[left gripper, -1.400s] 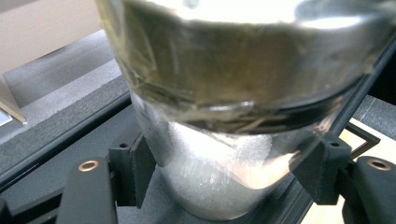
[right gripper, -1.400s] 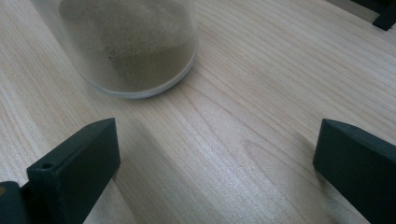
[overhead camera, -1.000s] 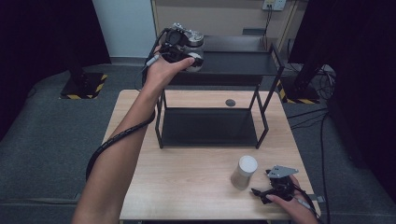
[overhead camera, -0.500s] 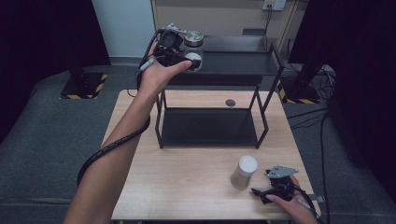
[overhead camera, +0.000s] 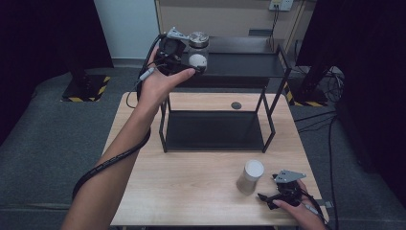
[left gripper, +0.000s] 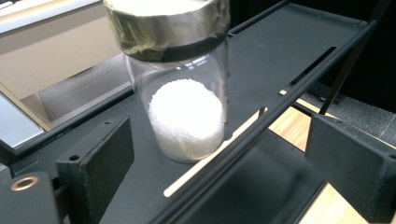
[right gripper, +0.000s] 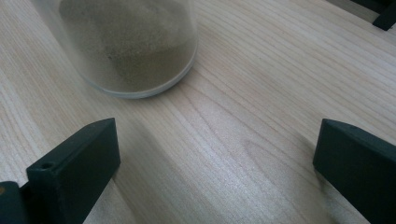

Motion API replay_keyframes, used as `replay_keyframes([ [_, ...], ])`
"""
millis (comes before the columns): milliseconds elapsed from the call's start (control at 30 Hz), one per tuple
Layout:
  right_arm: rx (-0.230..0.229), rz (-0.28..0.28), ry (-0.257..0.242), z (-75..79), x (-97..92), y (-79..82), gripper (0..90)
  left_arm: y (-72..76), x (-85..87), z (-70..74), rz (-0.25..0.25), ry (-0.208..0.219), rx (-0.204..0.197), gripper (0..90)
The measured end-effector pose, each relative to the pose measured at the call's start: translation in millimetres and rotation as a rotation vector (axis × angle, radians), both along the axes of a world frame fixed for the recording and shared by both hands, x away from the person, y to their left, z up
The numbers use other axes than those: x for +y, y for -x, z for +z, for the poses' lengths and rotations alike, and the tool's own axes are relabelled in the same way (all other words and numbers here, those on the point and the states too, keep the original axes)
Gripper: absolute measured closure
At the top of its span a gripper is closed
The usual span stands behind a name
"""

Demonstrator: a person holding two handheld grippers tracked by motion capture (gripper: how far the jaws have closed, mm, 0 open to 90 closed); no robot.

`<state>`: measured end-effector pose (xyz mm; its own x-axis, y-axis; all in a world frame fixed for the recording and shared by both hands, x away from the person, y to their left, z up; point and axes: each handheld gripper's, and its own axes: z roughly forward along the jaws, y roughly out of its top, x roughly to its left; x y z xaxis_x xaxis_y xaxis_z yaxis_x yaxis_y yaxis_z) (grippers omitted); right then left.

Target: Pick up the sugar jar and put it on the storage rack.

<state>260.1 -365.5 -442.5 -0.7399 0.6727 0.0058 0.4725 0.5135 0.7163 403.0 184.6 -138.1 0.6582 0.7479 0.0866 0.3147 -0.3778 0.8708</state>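
Note:
A glass jar (overhead camera: pixel 197 58) with a metal lid (left gripper: pixel 168 23) and white grains inside (left gripper: pixel 187 119) stands at the left end of the black rack's top shelf (overhead camera: pixel 244 62). My left gripper (overhead camera: pixel 187 53) is level with it. Its jaws have just been opening, and they stand open (left gripper: pixel 219 149) on either side of the jar without touching it. A second jar (overhead camera: pixel 250 176), white-lidded with sandy contents (right gripper: pixel 126 46), stands on the wooden table at the front right. Just right of it, my right gripper (overhead camera: pixel 269 188) rests low on the table, open and holding nothing (right gripper: pixel 217 140).
The black metal rack has a lower shelf (overhead camera: pixel 215 130) at table level and thin legs. A small dark disc (overhead camera: pixel 236 105) lies on the table (overhead camera: pixel 191 191) behind the rack. The left gripper's cable (overhead camera: pixel 115 158) trails along the forearm. Bare wood runs across the front.
The left gripper's jaws have opened off the jar, which stays on the top shelf, and the hand has drawn a little to the left. The right gripper has not moved.

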Motion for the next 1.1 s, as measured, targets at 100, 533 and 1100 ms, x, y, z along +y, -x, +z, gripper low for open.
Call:
replay_keyframes([
  [100,0.000,0.000,0.000,0.0,0.0,0.0,1.1,6.6,1.0,-1.3,0.008,0.009,-0.011,7.4],
  [533,-0.001,0.000,-0.001,-0.3,-0.1,0.0,1.1,21.7,0.2,-18.4,-0.048,0.006,-0.039,6.9],
  [1100,0.002,-0.002,-0.001,-0.1,0.2,0.1,1.1,38.2,-2.0,-37.2,-0.233,-0.077,-0.127,6.7],
])
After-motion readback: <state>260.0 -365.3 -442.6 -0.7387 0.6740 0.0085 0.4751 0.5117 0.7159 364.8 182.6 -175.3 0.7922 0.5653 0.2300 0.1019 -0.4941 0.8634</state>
